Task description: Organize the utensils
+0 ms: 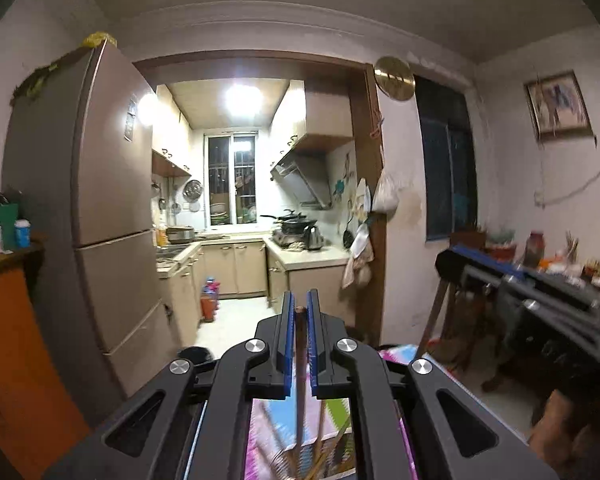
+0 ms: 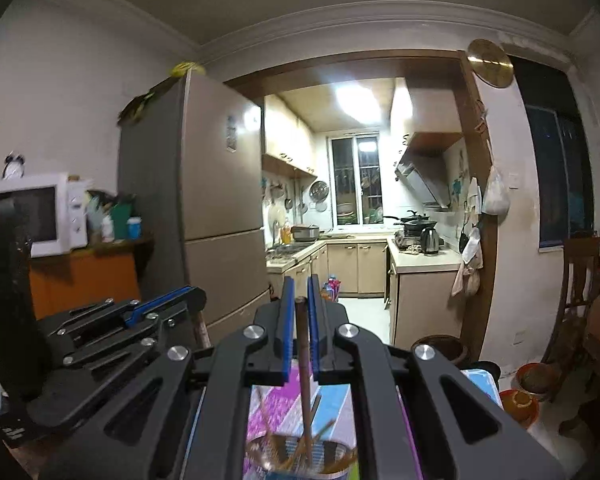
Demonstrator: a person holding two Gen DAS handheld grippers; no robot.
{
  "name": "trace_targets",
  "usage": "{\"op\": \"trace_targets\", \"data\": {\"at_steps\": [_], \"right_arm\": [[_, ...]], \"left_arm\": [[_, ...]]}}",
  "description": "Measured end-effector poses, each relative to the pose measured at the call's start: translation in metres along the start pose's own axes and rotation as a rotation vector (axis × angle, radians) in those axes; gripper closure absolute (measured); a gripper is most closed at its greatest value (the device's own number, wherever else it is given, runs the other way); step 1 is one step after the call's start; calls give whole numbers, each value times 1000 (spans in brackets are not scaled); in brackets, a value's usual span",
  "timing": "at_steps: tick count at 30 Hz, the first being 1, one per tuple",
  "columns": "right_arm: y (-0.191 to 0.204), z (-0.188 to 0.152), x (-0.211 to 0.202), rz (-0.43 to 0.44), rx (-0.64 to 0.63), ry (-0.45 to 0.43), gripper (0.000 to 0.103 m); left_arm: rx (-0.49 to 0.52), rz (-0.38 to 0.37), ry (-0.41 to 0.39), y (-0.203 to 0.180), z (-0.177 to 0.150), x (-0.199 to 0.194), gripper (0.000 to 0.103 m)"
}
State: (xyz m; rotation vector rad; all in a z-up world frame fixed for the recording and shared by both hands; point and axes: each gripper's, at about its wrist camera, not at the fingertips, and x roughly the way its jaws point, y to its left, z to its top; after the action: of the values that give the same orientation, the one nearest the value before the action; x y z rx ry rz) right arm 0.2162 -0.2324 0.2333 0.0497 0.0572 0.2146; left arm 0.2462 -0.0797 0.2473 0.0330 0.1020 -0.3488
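Fingers [image 2: 288, 312] pinch chopstick [image 2: 303, 360]; cup [image 2: 300, 456] holds, seemingly, chopsticks

The left gripper [image 1: 300, 312] clamps an upright brown chopstick [image 1: 300, 360] above the patterned tablecloth [image 1: 284, 420]; the fridge [image 1: 100, 200] stands far left.

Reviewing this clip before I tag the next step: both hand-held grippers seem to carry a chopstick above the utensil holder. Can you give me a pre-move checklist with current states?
1. Left hand-held gripper shut on a chopstick: ok.
2. Right hand-held gripper shut on a chopstick: ok.
3. Sticks upright between the pads: ok, right one slightly tilted.
4. Utensil holder below the right stick: ok, other sticks stand inside.
5. Stick tips clear of the holder: cannot tell, blurred.
6. Grippers apart from each other: ok.
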Motion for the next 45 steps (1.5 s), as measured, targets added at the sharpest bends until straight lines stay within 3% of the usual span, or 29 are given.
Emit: {"op": "trace_targets", "data": {"at_steps": [5, 12, 17, 19, 20, 22, 24, 25, 27, 29, 32, 34, 36, 37, 41, 45], "right_arm": [[-26, -18, 34, 2, 62, 13, 98], [-47, -90, 79, 12, 139, 141, 98], [-46, -133, 94, 6, 160, 236, 97], [-43, -141, 93, -19, 139, 254, 92], [-43, -140, 90, -31, 133, 246, 74], [-46, -130, 73, -52, 127, 191, 57], [-48, -117, 56, -66, 109, 148, 57], [-50, -107, 39, -85, 95, 112, 56], [-51, -96, 9, -128, 66, 60, 39], [-46, -91, -27, -189, 13, 6, 6], [-29, -103, -89, -236, -50, -65, 5], [-22, -117, -114, -280, -54, -59, 5], [-14, -140, -130, -321, -40, 42, 5], [-12, -147, -133, -328, -29, 80, 5], [5, -192, -155, -392, 22, 136, 5], [29, -217, -164, -391, 16, 189, 5]], "left_arm": [[-50, -18, 16, 5, -19, 45, 96], [-91, -23, 159, 14, -100, 102, 96], [-73, 1, 220, 19, -143, 113, 96], [-65, 15, 233, 21, -150, 112, 87], [-62, 24, 217, 23, -149, 107, 83], [-61, 34, 179, 25, -139, 95, 66], [-59, 45, 108, 27, -122, 71, 51], [-51, 56, 73, 27, -115, 59, 36], [-20, 115, -12, 27, -102, 25, 19], [25, 168, -70, 23, -98, -9, 8], [76, 214, -102, 15, -112, -68, 4], [77, 215, -62, 10, -125, -91, 4], [93, 260, 64, 1, -146, -108, 4], [94, 257, 88, -2, -154, -116, 4], [1, 265, 85, -3, -190, -151, 4], [-55, 226, 183, -1, -218, -162, 4]]}}
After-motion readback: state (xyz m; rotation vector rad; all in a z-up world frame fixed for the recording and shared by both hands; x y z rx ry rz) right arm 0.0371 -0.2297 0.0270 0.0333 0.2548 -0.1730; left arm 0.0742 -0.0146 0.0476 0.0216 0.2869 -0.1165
